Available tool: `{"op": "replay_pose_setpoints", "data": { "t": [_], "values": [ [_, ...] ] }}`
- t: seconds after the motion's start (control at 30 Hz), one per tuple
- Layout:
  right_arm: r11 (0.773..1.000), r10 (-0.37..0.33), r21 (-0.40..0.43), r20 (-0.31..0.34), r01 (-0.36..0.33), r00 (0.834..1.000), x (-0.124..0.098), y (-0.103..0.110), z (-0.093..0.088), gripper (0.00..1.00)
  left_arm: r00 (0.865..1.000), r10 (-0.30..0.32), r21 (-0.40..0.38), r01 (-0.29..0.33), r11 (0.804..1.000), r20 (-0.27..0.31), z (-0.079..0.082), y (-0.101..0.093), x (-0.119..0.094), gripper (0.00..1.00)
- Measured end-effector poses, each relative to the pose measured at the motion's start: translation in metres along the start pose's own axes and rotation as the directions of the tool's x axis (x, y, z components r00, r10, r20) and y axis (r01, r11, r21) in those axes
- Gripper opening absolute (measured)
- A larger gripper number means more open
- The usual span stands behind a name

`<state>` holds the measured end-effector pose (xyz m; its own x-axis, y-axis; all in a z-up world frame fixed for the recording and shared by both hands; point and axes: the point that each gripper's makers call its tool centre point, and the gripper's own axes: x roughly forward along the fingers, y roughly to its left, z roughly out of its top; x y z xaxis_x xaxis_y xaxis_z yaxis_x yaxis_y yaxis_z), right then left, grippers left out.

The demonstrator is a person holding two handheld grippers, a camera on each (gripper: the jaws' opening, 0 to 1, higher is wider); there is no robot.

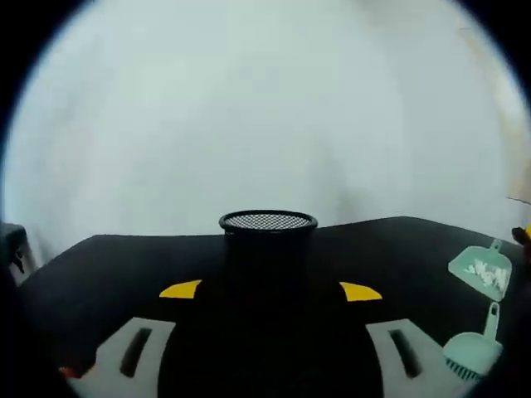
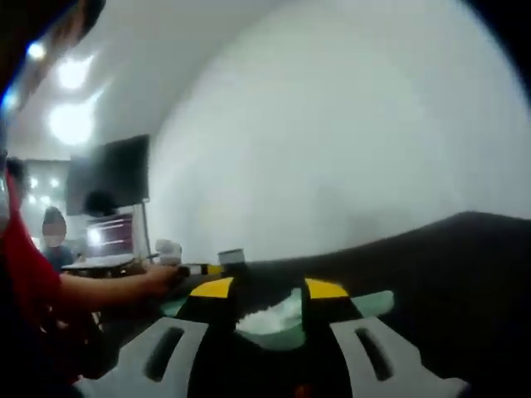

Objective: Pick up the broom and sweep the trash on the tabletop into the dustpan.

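Between the right tongs (image 2: pixel 270 311), apparently parted, lies the dustpan (image 2: pixel 286 319).

Left grey two-jaw gripper with yellow tips (image 1: pixel 270 290): jaws spread wide, nothing between them. Right grey yellow-tipped gripper (image 2: pixel 270 288): jaws parted, low and level. Bare forearm with red sleeve (image 2: pixel 99 290) reaching in from the left.

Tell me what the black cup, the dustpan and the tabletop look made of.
The black cylindrical mesh cup looks like metal wire mesh: its rim shows a fine grid. The pale teal dustpan and matching small teal broom look like smooth moulded plastic, matte; white scraps lie in the pan. The black tabletop looks matte, with no glare; cloth or laminate, I cannot tell.
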<state>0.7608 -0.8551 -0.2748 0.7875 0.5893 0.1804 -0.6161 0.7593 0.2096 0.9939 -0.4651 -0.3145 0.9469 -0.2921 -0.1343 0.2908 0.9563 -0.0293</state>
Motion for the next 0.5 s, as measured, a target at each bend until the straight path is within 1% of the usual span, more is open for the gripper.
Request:
{"op": "replay_pose_setpoints", "data": {
  "t": [0.1, 0.2, 0.27, 0.33, 0.43, 0.5],
  "values": [
    [1.000, -0.001, 0.005, -0.005, 0.001, 1.000, 0.000, -0.001, -0.001, 0.32, 1.000, -0.023, -0.003, 0.023, 1.000, -0.002, -0.002, -0.005, 0.009, 0.64],
    [1.000, -0.002, 0.016, 0.000, 0.002, 1.000, -0.001, -0.002, -0.001, 0.32, 0.999, -0.034, 0.011, 0.034, 0.999, -0.005, -0.002, -0.008, 0.016, 0.68],
    [1.000, -0.001, 0.020, 0.000, 0.001, 1.000, -0.001, -0.002, -0.001, 0.32, 0.999, -0.038, 0.006, 0.038, 0.999, 0.006, -0.001, -0.009, 0.019, 0.70],
    [1.000, -0.002, 0.021, 0.000, 0.002, 1.000, -0.001, -0.002, -0.001, 0.32, 0.999, -0.033, 0.001, 0.033, 0.999, 0.010, 0.000, -0.007, 0.023, 0.72],
    [1.000, -0.003, 0.025, 0.000, 0.003, 1.000, -0.002, -0.001, -0.001, 0.32, 1.000, -0.025, -0.003, 0.025, 1.000, 0.014, 0.000, -0.006, 0.026, 0.73],
    [1.000, -0.003, 0.028, 0.000, 0.003, 1.000, -0.002, -0.001, -0.001, 0.32, 0.999, -0.019, -0.004, 0.019, 1.000, 0.027, 0.002, -0.005, 0.027, 0.73]
  ]
}}
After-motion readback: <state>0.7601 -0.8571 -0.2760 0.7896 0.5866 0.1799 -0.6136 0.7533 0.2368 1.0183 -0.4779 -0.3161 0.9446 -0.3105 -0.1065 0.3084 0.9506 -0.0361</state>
